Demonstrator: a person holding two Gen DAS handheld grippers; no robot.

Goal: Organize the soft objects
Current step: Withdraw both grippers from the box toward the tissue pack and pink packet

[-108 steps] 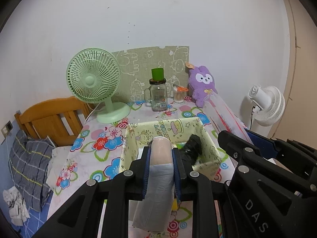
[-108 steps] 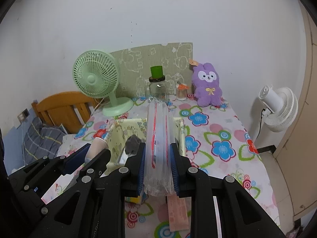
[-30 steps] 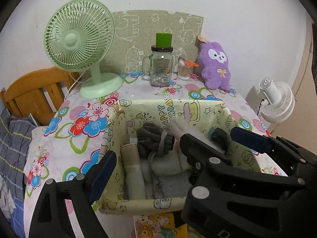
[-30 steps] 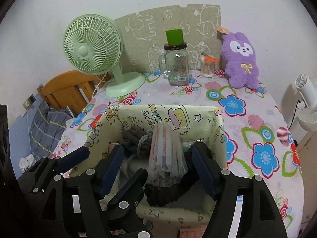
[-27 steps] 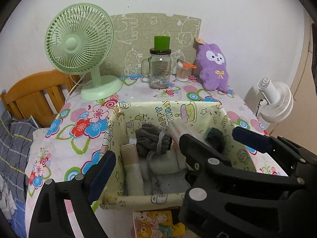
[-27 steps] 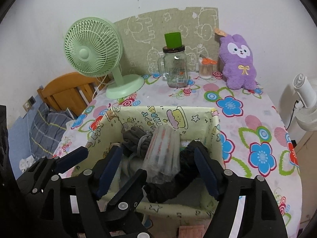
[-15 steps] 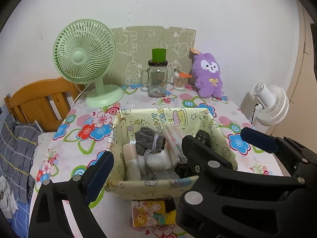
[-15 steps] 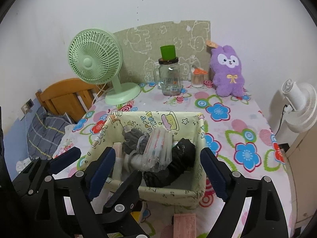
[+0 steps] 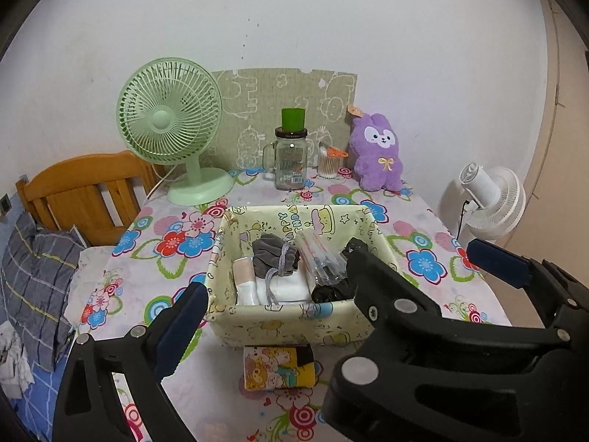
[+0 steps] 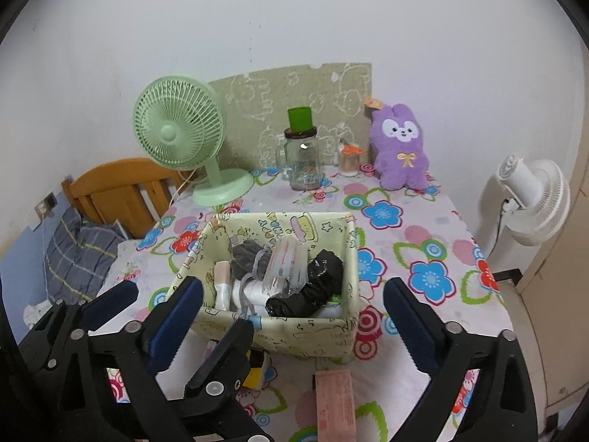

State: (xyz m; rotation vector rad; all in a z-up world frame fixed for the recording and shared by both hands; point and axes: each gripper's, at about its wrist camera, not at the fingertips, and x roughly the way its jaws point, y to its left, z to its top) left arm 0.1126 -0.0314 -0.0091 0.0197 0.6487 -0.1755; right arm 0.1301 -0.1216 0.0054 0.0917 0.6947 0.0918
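A pale yellow cartoon-print fabric basket [image 9: 291,322] [image 10: 279,326] stands mid-table. Inside it lie a beige roll [image 9: 244,281], a grey drawstring pouch [image 9: 274,254], a clear plastic bag [image 9: 318,261] [image 10: 287,263] and a black bundle [image 10: 313,287]. My left gripper [image 9: 272,276] is open and empty, held back above the basket's near side. My right gripper [image 10: 292,302] is open and empty, also held back from the basket. The right gripper's black arm [image 9: 460,331] crosses the left wrist view.
A green desk fan [image 9: 173,129], a glass jar with a green cup [image 9: 291,158], a cotton-swab pot [image 9: 327,160] and a purple plush rabbit [image 9: 379,154] stand at the table's back. A colourful cartoon pack [image 9: 278,368] and a pink box [image 10: 335,401] lie before the basket. A white fan [image 10: 530,199] stands right.
Both grippers let go of the beige roll and the clear bag, which now lie in the basket. Both open grippers have pulled back and up from the basket.
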